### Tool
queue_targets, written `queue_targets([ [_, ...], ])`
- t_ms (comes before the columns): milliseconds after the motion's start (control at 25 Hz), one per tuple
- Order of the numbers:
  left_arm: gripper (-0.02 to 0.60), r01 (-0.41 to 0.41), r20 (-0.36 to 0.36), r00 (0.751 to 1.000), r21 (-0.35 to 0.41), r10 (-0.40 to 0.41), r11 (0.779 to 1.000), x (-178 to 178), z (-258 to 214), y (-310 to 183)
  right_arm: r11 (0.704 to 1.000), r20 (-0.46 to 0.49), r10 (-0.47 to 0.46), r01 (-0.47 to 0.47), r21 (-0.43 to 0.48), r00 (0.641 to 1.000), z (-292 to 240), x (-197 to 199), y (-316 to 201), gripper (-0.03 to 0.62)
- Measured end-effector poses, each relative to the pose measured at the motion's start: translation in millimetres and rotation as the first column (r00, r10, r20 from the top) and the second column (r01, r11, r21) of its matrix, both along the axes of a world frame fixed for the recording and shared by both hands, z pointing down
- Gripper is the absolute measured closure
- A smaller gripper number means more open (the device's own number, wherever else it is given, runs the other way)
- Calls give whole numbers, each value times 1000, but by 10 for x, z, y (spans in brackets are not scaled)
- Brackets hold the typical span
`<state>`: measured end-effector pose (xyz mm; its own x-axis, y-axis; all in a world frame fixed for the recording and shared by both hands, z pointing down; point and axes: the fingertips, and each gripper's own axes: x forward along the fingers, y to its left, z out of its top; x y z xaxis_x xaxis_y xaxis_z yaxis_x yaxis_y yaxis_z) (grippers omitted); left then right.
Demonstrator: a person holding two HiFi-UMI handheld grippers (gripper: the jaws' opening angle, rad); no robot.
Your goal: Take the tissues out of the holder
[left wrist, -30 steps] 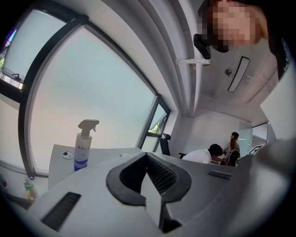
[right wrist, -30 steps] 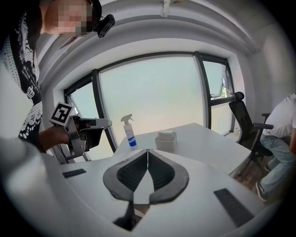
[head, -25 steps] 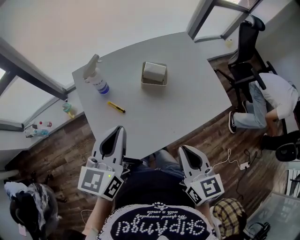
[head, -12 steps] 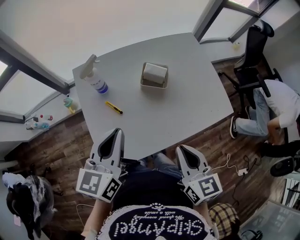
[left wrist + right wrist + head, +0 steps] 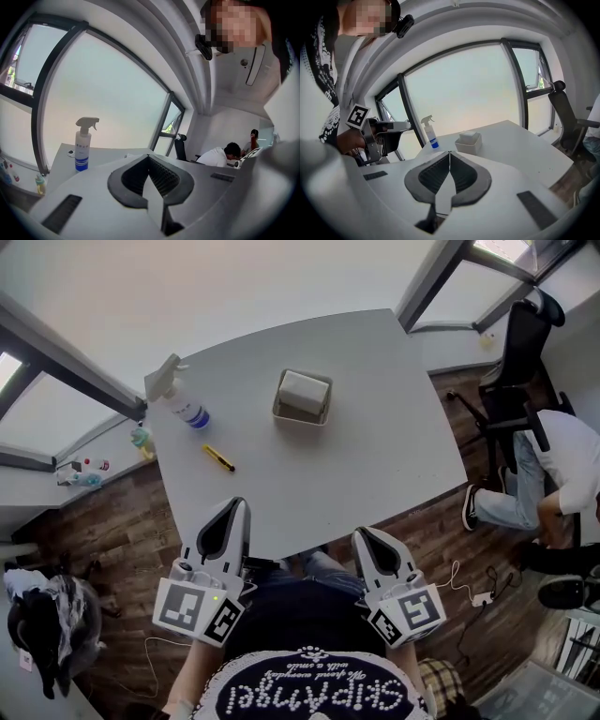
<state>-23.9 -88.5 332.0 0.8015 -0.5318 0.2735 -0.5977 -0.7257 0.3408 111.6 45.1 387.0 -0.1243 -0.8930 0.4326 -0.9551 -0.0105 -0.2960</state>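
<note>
Tissues (image 5: 304, 390) stacked in white holder (image 5: 284, 414), mid-table (image 5: 375, 446), well apart from every edge, bare surface all round. At near edge: left gripper (image 5: 238, 505), right gripper (image 5: 362, 534), both pinched closed, empty.

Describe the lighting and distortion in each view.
Head view: even daylight, table sharp, edges bowed by the wide lens. Left gripper view: bright washed-out window behind the spray bottle, dark round corners. Right gripper view: same vignette, tissue holder clear.
</note>
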Motion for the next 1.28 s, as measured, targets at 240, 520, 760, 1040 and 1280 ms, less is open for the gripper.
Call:
queue_targets([
  [240,580,31,9,999,15,-31,999,235,-41,85,999,17,-29,29,22,999,8,275,-11,580],
  [520,580,62,11,998,26,-62,998,489,-36,203,997,29,-63,62,34,998,61,547,4,580],
  [760,580,72,16,997,34,-73,997,580,-57,291,997,46,-71,69,37,996,84,657,84,580],
  [1040,580,85,14,996,60,-86,995,525,-103,215,997,43,-68,67,42,997,61,670,66,580],
  [1280,580,111,12,994,70,-112,991,365,-143,25,998,31,-62,61,32,998,31,625,33,582],
])
